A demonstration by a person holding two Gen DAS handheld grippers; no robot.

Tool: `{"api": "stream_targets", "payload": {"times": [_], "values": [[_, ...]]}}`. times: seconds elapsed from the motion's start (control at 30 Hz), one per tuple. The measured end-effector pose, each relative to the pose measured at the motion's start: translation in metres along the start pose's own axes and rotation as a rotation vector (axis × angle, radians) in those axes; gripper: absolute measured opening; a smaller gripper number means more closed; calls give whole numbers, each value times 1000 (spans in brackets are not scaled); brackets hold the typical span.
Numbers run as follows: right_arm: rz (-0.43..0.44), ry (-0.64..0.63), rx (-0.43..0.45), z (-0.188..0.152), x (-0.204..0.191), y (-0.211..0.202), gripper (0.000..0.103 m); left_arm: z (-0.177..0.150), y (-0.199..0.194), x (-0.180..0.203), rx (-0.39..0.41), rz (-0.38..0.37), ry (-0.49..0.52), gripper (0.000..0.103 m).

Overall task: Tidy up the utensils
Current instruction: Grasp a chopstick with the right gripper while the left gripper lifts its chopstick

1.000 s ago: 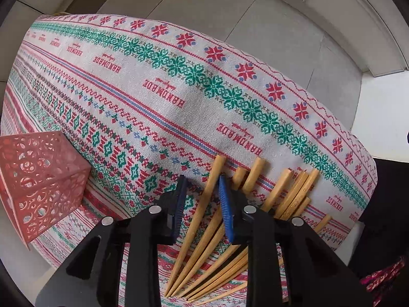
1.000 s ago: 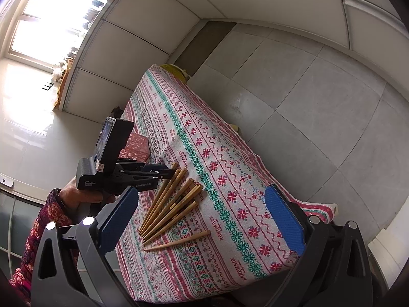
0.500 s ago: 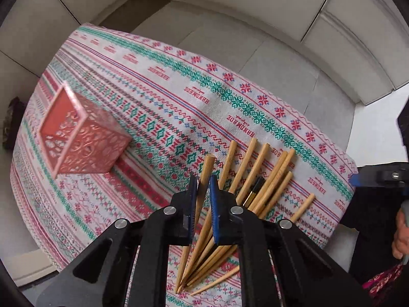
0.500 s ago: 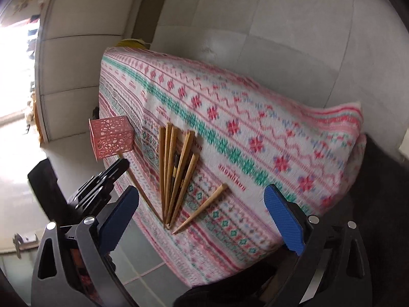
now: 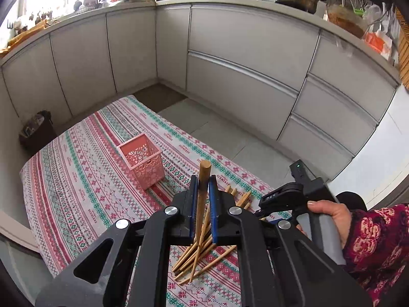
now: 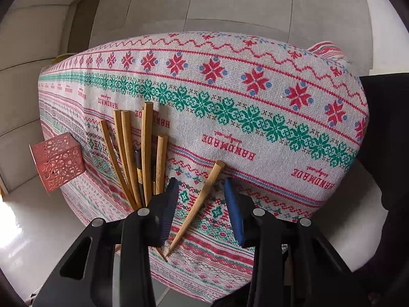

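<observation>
**Two grippers, two chopsticks**

The left gripper (image 5: 203, 194) was squeezed tight on one wooden chopstick (image 5: 203, 179). The thick end of that held chopstick stuck up past the blue pads (image 5: 193, 199), and the thin end hung down behind them. It was lifted off the cloth.

Past the left gripper, a bit to its left, stood the pink basket (image 5: 141, 163). It sat upright on the patterned tablecloth (image 5: 76, 179), with its open top facing up. Below and behind the left gripper's pads lay the pile of chopsticks (image 5: 202, 255), fanned out on the cloth.

To the right of the left gripper, a hand (image 5: 329, 217) in a red flowered sleeve (image 5: 375, 243) held the right gripper (image 5: 265, 221).

The right gripper (image 6: 202, 199) pointed down at the cloth. Its jaws were closing. A single chopstick (image 6: 202, 199) lay on the tablecloth (image 6: 255, 128) between the two pads (image 6: 168, 204), slanted, with its thick end farther away. The pads did not press on it yet.

Just left of the right gripper lay the other chopsticks (image 6: 143, 153), side by side. Farther to the left sat the pink basket (image 6: 57, 163).
</observation>
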State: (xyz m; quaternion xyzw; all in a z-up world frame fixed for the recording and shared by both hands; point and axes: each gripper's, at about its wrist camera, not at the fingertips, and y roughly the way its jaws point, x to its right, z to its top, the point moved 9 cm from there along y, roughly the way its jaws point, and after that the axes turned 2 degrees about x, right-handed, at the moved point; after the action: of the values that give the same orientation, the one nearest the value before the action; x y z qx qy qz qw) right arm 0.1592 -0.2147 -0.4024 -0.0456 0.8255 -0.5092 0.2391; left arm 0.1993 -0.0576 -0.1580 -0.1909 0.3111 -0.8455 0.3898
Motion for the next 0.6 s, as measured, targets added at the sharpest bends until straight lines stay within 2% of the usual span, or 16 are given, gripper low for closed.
{"api": "stream_targets", "payload": {"times": [0.2, 0.23, 0.27, 0.3, 0.33, 0.47, 0.6], "values": [[-117, -31, 44, 2, -20, 6, 37, 10, -40, -12, 126, -5, -28, 7], [-131, -52, 50, 2, -23, 7, 33, 11, -46, -15, 142, 0, -34, 7], [-136, -79, 57, 2, -25, 8, 22, 14, -52, -18, 159, 9, -43, 7], [-116, -106, 49, 2, -28, 12, 10, 16, -57, -21, 174, 14, -55, 7], [-106, -108, 56, 4, -28, 11, 8, 17, -63, -22, 184, 17, -62, 7], [-58, -115, 26, 4, -22, 9, 8, 21, -70, -21, 198, 36, -82, 7], [-42, -211, 47, 5, -14, -7, 8, 26, -74, -13, 215, 42, -90, 7]]}}
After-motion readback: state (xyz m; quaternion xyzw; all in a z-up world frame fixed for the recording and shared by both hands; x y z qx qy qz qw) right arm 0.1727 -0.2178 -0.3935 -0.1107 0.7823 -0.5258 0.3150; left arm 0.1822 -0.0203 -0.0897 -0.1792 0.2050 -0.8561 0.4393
